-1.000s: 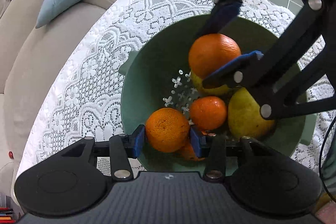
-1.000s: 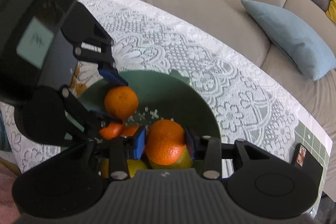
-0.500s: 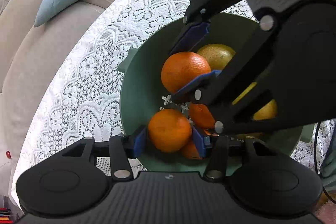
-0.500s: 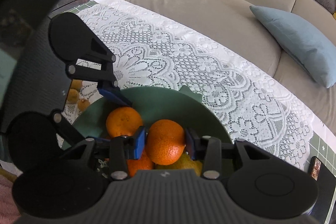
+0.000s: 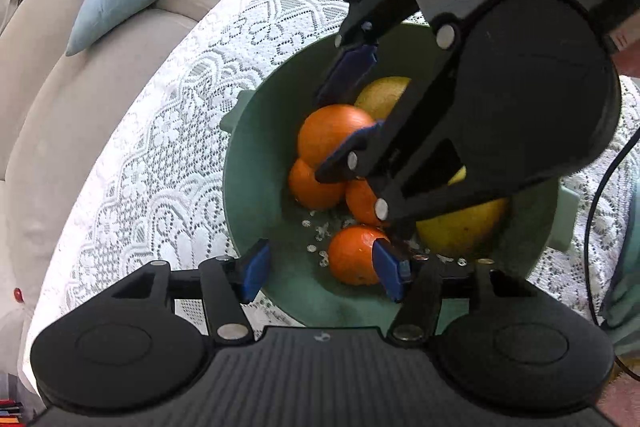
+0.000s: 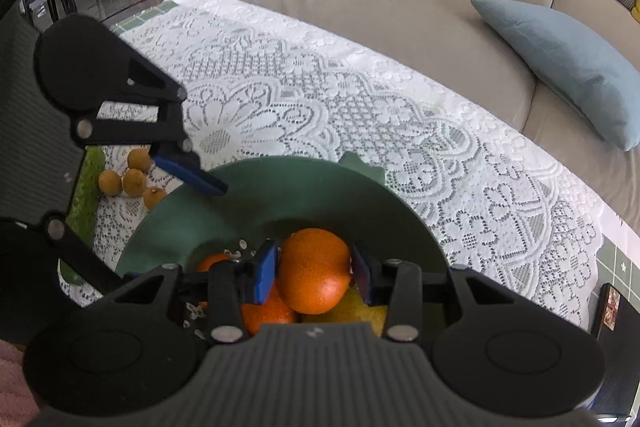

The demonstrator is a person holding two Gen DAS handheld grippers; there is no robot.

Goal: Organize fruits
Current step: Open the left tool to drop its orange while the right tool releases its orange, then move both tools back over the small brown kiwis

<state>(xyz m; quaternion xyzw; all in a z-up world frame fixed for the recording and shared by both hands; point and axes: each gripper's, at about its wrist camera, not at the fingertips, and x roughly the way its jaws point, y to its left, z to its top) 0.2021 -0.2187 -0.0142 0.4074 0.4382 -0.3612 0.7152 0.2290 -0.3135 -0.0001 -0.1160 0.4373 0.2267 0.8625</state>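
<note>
From my left camera, my left gripper [image 5: 322, 269] has just been opening, jaws apart over the bowl [image 5: 256, 195], nothing pinched (one orange [image 5: 352, 255] lies loose by the right pad). From my right camera, my right gripper [image 6: 314, 277] clamps an orange [image 6: 314, 269] above the bowl [image 6: 280, 187].
</note>
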